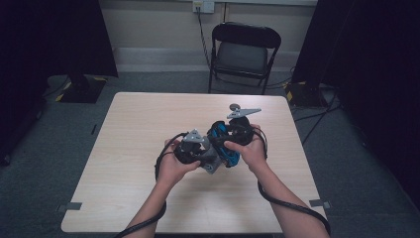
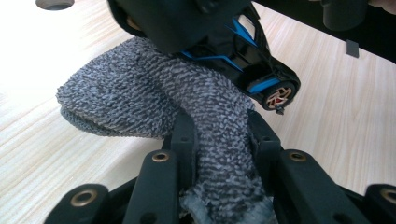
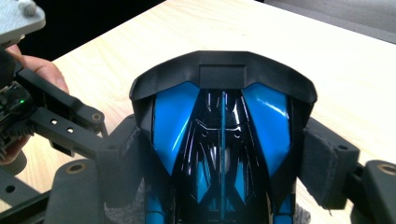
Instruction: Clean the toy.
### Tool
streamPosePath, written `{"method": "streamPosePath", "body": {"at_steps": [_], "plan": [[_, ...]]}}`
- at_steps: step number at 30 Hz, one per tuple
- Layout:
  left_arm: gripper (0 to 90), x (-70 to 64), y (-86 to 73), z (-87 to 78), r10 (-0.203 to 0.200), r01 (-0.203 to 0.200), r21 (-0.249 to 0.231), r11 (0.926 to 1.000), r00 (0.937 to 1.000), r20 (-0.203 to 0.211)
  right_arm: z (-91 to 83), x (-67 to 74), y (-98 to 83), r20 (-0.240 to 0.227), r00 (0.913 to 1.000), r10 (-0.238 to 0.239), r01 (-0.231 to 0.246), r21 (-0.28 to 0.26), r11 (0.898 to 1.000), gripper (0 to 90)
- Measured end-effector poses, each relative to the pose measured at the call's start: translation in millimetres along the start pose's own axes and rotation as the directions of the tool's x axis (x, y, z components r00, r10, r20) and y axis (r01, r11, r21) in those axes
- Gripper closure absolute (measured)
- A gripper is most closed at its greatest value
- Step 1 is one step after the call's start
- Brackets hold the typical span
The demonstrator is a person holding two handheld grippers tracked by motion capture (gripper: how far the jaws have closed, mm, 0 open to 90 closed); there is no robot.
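Toy car (image 3: 222, 154), black with bright blue panels, sat lengthwise between the jaws of the right gripper (image 3: 223, 184), whose pads stood wide apart and pressed on its two flanks, holding it above the wooden table (image 1: 143, 129). In the high view the car (image 1: 224, 144) was near the middle of the table, between the person's two hands, with the right hand (image 1: 252, 148) wrapped around its gripper. The left gripper (image 2: 219, 154) was nearly fully closed on a bunched grey knitted cloth (image 2: 140, 100), which draped forward from the jaws and lay against the car's side (image 2: 247, 60) close to a gold-rimmed wheel (image 2: 279, 94).

Judging by this, the work appeared to be wiping the car with the cloth. Both pick-ups looked done: car gripped, cloth gripped, and the two brought into contact. How much of the body had been wiped could not be told; the blue panels looked glossy in the right gripper view. What seemed left was rubbing over the remaining surfaces, then setting car and cloth back down.
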State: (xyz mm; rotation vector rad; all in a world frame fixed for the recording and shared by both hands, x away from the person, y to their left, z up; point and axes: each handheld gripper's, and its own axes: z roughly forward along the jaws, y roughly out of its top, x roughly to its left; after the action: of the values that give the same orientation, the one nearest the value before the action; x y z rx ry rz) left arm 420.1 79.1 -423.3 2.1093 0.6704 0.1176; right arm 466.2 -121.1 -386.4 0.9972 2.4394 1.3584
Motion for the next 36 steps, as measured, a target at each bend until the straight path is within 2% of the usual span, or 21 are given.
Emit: {"method": "streamPosePath", "body": {"at_steps": [18,36], "plan": [[69.5,-6.5,-7.5,9.3,0.007,-0.007,0.010,0.9999,0.9997,0.023,3.1,-6.5,2.6,0.005,0.9996,0.028,-0.028,0.006,1.000,25.8],[69.5,-12.4,-16.1,13.8,0.019,-0.020,0.030,0.9994,0.9993,0.032,10.7,-5.5,9.6,-0.007,0.9998,0.018,-0.018,0.021,1.000,25.8]]}}
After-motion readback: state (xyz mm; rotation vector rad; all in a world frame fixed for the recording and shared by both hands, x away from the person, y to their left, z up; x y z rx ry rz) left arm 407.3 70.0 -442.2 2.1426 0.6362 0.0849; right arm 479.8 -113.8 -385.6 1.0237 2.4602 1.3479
